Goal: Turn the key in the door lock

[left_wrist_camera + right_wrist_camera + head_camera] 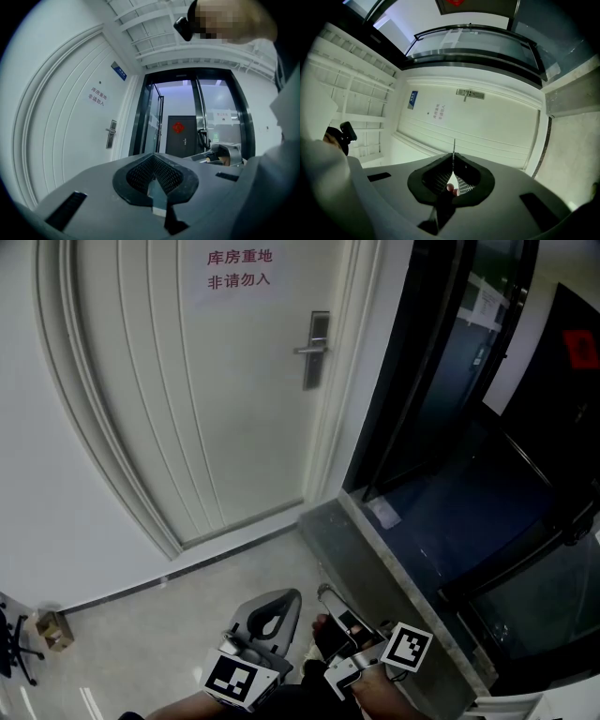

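Note:
The white door [187,390] carries a silver lock plate with a lever handle [316,348], which also shows in the left gripper view [111,134] and the right gripper view [469,94]. Both grippers hang low, far from the door. My right gripper [453,157] is shut on a thin metal key [454,145] whose blade sticks out past the tips toward the door. In the head view that gripper [330,601] sits at the bottom centre. My left gripper [272,615] [153,157] is shut with nothing in it.
A sign with red characters [238,269] hangs on the door. Dark glass doors [450,427] stand to the right behind a grey stone threshold [394,568]. A small cardboard box [53,629] lies on the floor at the left. A dark door with a red emblem [180,136] shows beyond the glass.

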The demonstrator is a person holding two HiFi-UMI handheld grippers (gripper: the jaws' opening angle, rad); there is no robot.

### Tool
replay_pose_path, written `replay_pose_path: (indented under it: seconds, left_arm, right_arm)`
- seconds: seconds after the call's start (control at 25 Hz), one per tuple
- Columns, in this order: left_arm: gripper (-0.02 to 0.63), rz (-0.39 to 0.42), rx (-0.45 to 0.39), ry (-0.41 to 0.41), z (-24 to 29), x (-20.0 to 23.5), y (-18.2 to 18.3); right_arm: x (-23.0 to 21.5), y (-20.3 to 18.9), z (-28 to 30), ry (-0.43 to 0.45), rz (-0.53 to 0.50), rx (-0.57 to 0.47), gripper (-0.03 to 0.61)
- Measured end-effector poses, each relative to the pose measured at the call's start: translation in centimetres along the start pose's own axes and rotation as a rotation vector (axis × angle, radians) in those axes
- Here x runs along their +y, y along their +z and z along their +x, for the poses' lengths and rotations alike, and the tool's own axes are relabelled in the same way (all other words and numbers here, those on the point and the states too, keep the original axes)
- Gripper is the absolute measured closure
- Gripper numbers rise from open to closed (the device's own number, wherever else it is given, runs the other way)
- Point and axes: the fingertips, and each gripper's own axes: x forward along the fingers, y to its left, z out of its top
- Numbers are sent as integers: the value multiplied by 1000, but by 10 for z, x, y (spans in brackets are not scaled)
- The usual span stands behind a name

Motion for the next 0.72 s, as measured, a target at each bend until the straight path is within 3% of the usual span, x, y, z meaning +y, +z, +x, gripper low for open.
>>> replay_pose_path:
  seconds: [0.28,0.72]
  left_arm:
    - [611,-1,35,49,66,34,-16]
    - [611,12,33,123,232,75,-9]
  right_arm:
    - [-32,56,44,15,14,38,558]
    - [-77,207,120,29,29,126,558]
